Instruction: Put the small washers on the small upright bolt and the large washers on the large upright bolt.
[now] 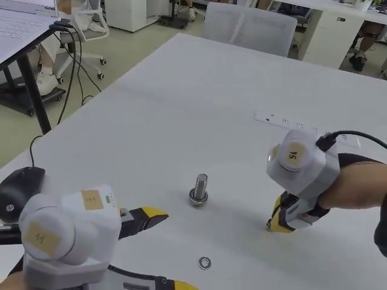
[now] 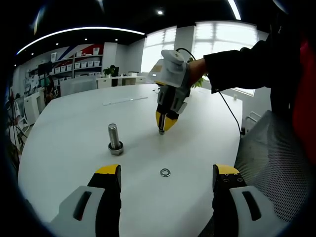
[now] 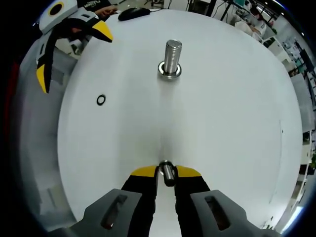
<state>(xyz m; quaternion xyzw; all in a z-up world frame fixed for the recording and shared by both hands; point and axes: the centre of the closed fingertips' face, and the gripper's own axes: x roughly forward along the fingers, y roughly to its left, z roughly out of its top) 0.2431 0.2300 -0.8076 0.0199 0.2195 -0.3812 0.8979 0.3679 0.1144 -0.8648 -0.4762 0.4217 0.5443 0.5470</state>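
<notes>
Head view, white table (image 1: pixel 181 90): left gripper (image 1: pixel 174 249), jaws spread wide and empty; right gripper (image 1: pixel 278 225), tips down at the tabletop, jaws clenched on a small bolt (image 3: pixel 168 175) held upright. Large bolt (image 1: pixel 200 189), upright on its head, stands between the two grippers, straight ahead of the right gripper's jaws. One loose washer (image 1: pixel 205 263), flat on the table, lies just ahead of the left gripper, in line with its jaw gap.
</notes>
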